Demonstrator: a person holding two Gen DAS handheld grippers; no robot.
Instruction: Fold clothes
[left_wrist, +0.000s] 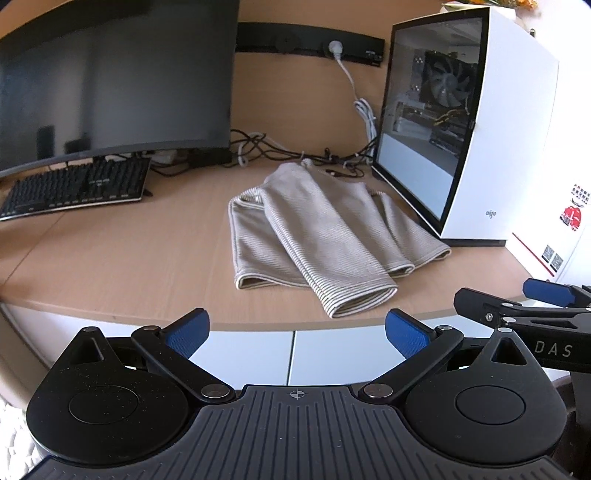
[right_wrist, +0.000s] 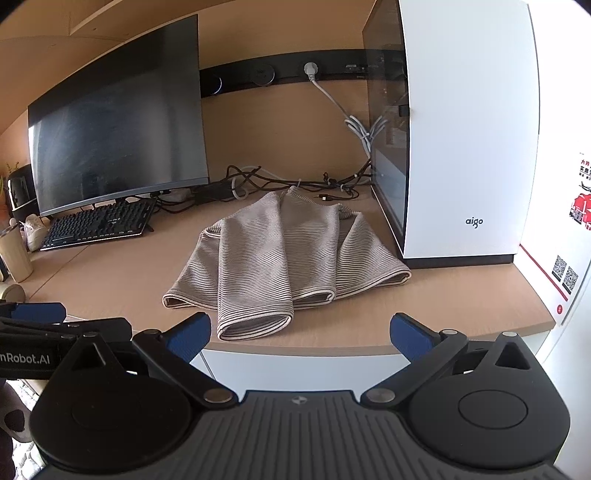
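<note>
Striped garment (left_wrist: 325, 236) lies on the wooden desk (left_wrist: 129, 258), roughly centre, w/ its hems toward the front edge. It's beige w/ thin dark stripes (exact type of clothing hard to tell), already bunched into several overlapping layers; one tube-like section lies diagonally across the top, its open hem nearest the desk's edge. In the right wrist view the same garment sits just left of the white PC case (right_wrist: 465, 147), close beside it but whether touching I can't tell.

Left gripper (left_wrist: 297, 334) hangs in front of the desk edge, short of the cloth, its blue-padded fingers (left_wrist: 186, 332) spread wide apart w/ nothing between them. Right gripper (right_wrist: 301, 332) likewise: fingers fully apart, empty, also short of the fabric. Each gripper shows at the side of the other's view, so they're side by side.

Behind the garment: tangle of dark cables (left_wrist: 280, 147) along the back wall, and a white cord (left_wrist: 360, 99) plugged into the black socket strip (left_wrist: 310, 44). To the left, a curved monitor (left_wrist: 110, 81), screen dark, w/ a black keyboard (left_wrist: 74, 188) under it.
</note>
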